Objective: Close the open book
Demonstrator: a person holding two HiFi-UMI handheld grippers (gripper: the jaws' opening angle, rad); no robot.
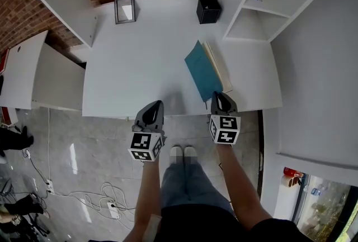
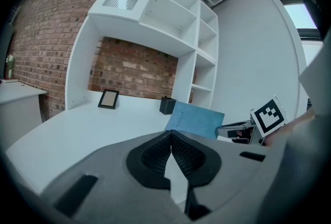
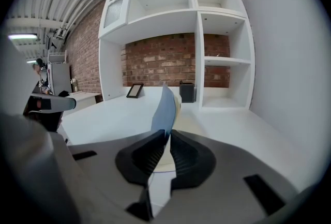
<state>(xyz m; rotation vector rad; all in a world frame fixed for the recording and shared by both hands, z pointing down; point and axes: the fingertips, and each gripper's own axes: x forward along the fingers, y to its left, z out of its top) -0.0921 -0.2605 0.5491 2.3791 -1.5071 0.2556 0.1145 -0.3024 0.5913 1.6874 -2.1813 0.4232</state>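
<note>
**Head view.** The book lies on the white desk directly ahead of the right gripper. Its blue cover is lifted and stands beside the cream pages. The gripper meets the cover at its near end. Judged, this hold serves to swing the cover across onto the pages. The book's long axis runs away from the gripper towards the back of the desk, leaning slightly left. The left gripper hangs at the desk's near edge, well apart to the left of the book, and looks idle.

**Left gripper view.** The left gripper has its jaws clenched tip to tip with nothing between them. The cover shows ahead and to the right, its outer face turned this way.

**Right gripper view.** The right gripper is clamped on the cover's lower near corner. The cover rises almost upright straight ahead of the jaws, seen edge-on, with the pages just to its right. Judged, the closing is under way but not complete.
</note>
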